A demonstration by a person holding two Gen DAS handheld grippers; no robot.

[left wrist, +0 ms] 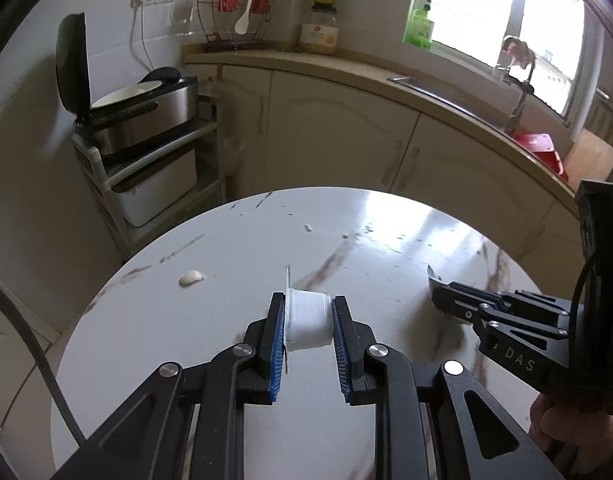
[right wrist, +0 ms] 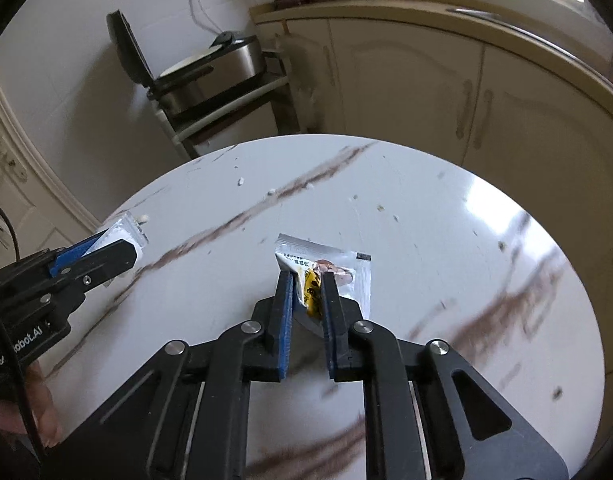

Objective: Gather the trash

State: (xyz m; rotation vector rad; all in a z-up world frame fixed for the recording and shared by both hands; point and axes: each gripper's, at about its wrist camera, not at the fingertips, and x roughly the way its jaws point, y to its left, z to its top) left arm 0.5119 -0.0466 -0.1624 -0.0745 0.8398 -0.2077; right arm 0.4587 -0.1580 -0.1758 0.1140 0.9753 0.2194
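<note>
- My left claw (left wrist: 308, 320) is squeezed onto a small white cup (left wrist: 309, 322). The cup lies on its side between the blue pads, with its peeled lid (left wrist: 288, 280) sticking up on the left.
- My right claw (right wrist: 307, 280) is pinched almost flat on a shiny snack wrapper (right wrist: 326, 266). The wrapper sits right at the claw tips, just above the round white worktop (right wrist: 406, 208).
- The wrapper's long side runs left to right, across the claw. The free end pokes out to the right of the tips.
- So both claws are full. I think the next job is to carry both bits to a bin, but I cannot see a bin in either view.
- A small white crumb (left wrist: 192, 279) is on the worktop, ahead and to the left of my left claw. The left claw is the nearer one, so I would send that one for it once it is empty.
- Tiny specks (right wrist: 380, 208) lie further out, past my right claw.
</note>
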